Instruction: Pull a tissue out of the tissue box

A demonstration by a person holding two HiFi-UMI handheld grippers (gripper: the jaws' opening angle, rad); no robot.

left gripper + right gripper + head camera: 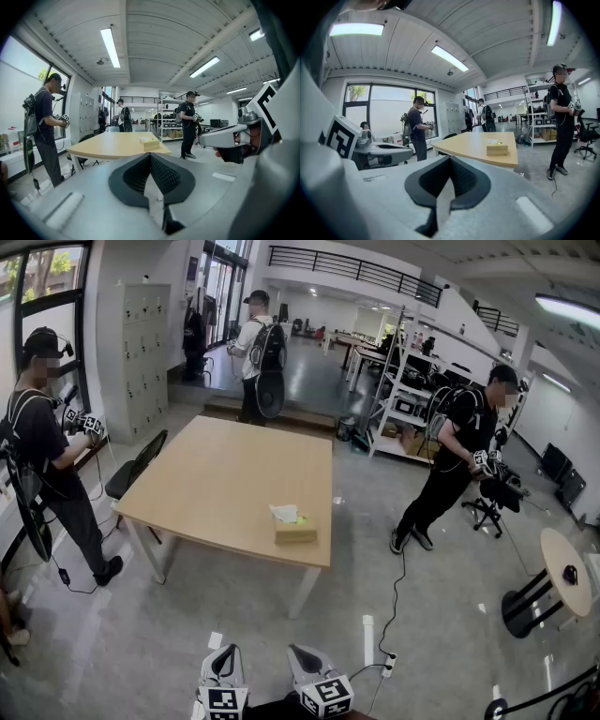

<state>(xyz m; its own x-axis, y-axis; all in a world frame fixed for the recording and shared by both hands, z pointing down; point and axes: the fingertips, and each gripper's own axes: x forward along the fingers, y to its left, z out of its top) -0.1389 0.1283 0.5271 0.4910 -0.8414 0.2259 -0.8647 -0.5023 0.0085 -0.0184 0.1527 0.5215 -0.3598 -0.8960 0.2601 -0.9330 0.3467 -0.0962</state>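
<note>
I'm looking at a pale wooden desk (225,484) standing in an open hall. Three people stand off from it: one (52,446) beside its left edge, one (255,352) beyond its far end and one (455,460) off its right side.

Both of my grippers hang well short of the desk's near edge, side by side. The left gripper (223,664) has its jaws closed together with nothing between them, and the right gripper (302,659) is the same, pads meeting and empty.

The tissue box (295,530) sits on the desk at its near right corner, just inside the edge. A white tissue (284,513) pokes up from the top of the box, well apart from both grippers.
</note>
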